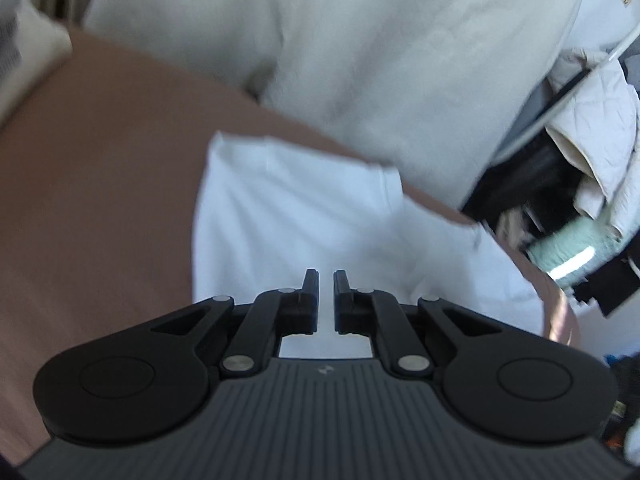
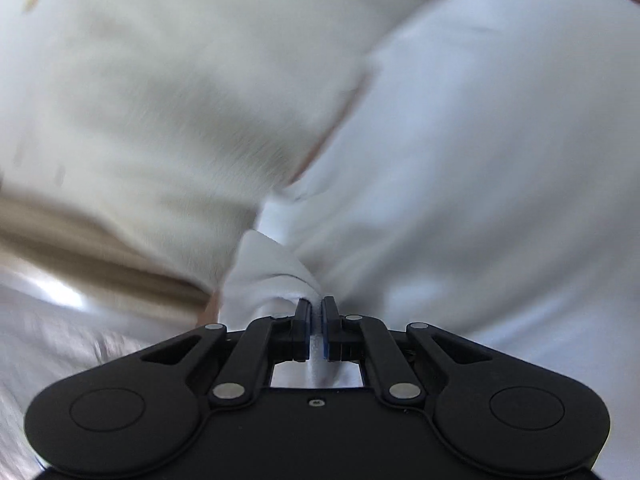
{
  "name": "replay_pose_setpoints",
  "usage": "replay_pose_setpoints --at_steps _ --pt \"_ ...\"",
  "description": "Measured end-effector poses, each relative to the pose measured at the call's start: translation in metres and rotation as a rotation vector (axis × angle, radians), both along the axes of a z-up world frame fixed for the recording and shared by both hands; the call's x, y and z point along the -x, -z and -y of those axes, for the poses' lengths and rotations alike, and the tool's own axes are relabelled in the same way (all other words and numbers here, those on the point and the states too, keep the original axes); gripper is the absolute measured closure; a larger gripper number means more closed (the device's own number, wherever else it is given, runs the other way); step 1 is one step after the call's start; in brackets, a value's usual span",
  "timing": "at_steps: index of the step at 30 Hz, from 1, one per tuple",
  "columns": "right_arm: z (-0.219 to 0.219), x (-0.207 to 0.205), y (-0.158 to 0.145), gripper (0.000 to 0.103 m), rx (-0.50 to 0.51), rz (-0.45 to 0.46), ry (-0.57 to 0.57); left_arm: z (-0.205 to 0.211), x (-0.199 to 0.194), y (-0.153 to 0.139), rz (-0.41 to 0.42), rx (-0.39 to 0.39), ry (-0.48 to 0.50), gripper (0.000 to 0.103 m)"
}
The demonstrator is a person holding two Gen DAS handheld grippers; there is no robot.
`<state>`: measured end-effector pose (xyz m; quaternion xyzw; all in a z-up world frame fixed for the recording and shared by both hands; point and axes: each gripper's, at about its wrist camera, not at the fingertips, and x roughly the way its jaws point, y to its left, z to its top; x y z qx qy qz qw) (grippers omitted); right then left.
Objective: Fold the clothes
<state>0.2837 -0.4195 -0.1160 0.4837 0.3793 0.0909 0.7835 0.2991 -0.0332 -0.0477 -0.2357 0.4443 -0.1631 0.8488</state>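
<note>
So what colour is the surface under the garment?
Brown surface, clearest in the left wrist view.

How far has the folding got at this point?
Done: little shows; the white cotton garment lies partly spread on the brown bed cover. In hand: the right gripper pinches a bunched fold of it; the left gripper looks shut, with no cloth visibly between its fingers. Left: apparently most folds.

The left gripper (image 1: 326, 280) hangs over a white garment (image 1: 320, 216) spread on a brown bed cover (image 1: 100, 168), its jaws drawn nearly together. Beyond the garment lies a cream blanket (image 1: 360, 40); right of the garment, piled clothes (image 1: 592, 168).
</note>
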Motion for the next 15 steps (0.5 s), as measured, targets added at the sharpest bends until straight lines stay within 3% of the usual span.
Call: replay_pose_setpoints --at_steps 2,4,8,10,12,15 --pt "0.009 0.002 0.004 0.096 0.081 -0.001 -0.012 0.008 0.001 0.003 -0.022 -0.007 0.023 0.096" --pt "0.007 0.009 -0.002 0.096 0.247 0.051 -0.061 0.017 0.004 0.003 -0.014 -0.036 0.043 0.096" --pt "-0.013 0.037 -0.024 0.078 0.518 0.158 -0.071 0.032 0.005 0.003 0.010 -0.085 0.085 0.096" --pt "-0.026 0.047 -0.032 0.060 0.638 0.220 -0.064 0.034 0.005 0.002 0.014 -0.097 0.094 0.096" --pt "-0.036 0.053 -0.038 0.049 0.719 0.278 -0.069 0.035 0.006 0.002 0.010 -0.087 0.105 0.096" --pt "-0.045 0.034 -0.042 0.048 0.780 0.305 -0.133 0.032 0.007 0.003 -0.018 -0.019 0.116 0.096"
